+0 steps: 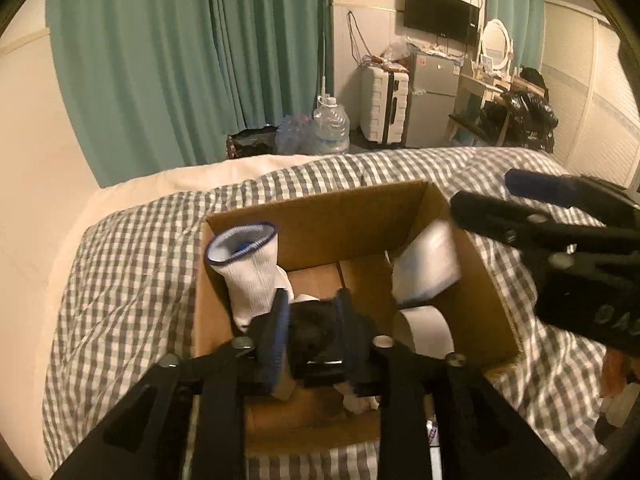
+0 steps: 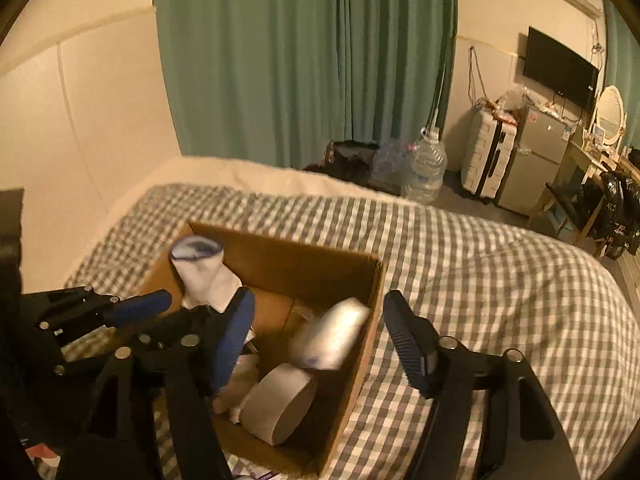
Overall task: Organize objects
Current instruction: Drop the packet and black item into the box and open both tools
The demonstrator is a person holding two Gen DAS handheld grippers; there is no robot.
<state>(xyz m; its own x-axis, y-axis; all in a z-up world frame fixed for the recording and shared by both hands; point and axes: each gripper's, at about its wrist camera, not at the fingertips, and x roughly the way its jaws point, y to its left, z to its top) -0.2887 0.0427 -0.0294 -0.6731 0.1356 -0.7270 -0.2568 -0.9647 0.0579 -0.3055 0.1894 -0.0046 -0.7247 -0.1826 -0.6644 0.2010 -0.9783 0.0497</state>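
Note:
An open cardboard box (image 1: 320, 216) sits on the checked bedspread; it also shows in the right wrist view (image 2: 304, 264). Inside stand a white sock with a blue rim (image 1: 248, 264), a roll of tape (image 1: 424, 326) and a white packet (image 1: 428, 264). My left gripper (image 1: 312, 324) is shut on a dark cloth item (image 1: 310, 330) and holds it over the box near its front wall. My right gripper (image 2: 320, 328) is open and empty, hovering over the box's right wall, with the tape roll (image 2: 276, 404) and packet (image 2: 332, 336) below it.
The grey-and-white checked bedspread (image 2: 480, 280) covers the bed around the box. Beyond the bed are green curtains (image 1: 180, 60), water bottles (image 1: 330, 126), a white suitcase (image 1: 382, 104), a small fridge (image 1: 432, 96) and a desk with a mirror.

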